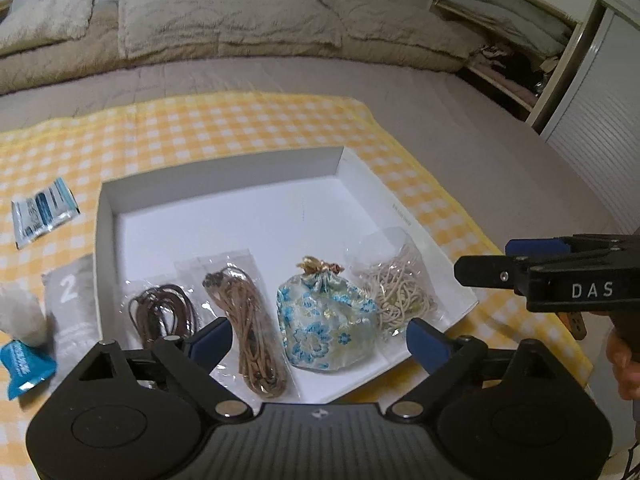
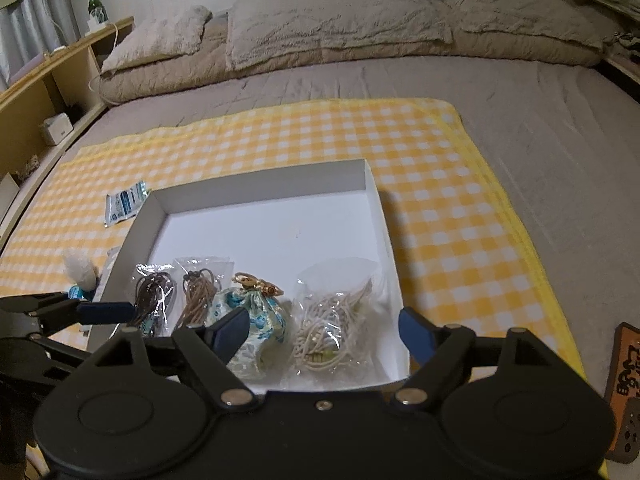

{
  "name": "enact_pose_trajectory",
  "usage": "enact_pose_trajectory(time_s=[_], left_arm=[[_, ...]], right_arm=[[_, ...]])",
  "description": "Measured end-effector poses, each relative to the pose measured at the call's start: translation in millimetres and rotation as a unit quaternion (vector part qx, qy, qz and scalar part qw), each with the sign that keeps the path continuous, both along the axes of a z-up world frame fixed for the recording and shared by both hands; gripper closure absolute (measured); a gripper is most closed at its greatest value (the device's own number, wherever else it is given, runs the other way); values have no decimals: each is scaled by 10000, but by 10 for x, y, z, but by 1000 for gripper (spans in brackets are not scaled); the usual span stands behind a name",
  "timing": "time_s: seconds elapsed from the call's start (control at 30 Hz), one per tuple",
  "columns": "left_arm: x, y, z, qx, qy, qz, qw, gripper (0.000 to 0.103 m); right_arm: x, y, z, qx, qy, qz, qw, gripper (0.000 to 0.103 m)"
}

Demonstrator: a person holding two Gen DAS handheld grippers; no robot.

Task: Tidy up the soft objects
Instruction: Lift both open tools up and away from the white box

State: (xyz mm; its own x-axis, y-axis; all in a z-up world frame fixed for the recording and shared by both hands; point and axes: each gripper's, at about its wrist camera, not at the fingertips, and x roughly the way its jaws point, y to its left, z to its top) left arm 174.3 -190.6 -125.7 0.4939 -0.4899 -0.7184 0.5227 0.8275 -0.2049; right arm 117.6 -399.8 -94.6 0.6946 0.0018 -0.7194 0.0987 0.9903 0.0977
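**A:** Looking at the shallow white cardboard box (image 1: 224, 204) on the yellow-and-white checked cloth (image 1: 248, 124), four soft things sit in a row along its near edge. From the left: a clear bag of dark brown cord (image 1: 162, 310), a clear bag of tan cord (image 1: 250, 320), a blue floral drawstring pouch (image 1: 326, 320) and a clear bag of cream cord (image 1: 400, 292). The tan bundle's long axis runs near-to-far, knotted end toward the pillows. The pouch lies with its gold-tied neck pointing the same way.

**B:** Claws? The left gripper (image 1: 316, 336) has its blue pads wide apart, over the tan cord and pouch but touching nothing. The right gripper (image 2: 322, 334) is spread too, the cream bag showing between its pads, unpinched.

**A:** Only the left view shows the grey packet with a white "2" (image 1: 74, 300) just outside the box's left wall, and a hand (image 1: 624, 364) at the right edge. The right view hides that packet, but adds a wooden shelf with a green bottle (image 2: 95, 4).

**B:** Both catch the blue-and-white sachet (image 2: 126, 202) and the white fluffy thing with a blue tag (image 1: 22, 336), though I can't tell what that one is. The pouch's lower half is blocked by a pad in the right view.
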Motion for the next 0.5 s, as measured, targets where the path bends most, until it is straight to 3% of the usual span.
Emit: enact_pose_trajectory(time_s=[0.2,0.5], left_arm=[[-99,131,137,-12,-349,2,9994,1],[-179,336,253,-51,-691,-58,9976,0]], right_arm=[[-191,59,79,-203,-217,19,9996,17],[-489,216,168,-465,-693,-64,9965,2]])
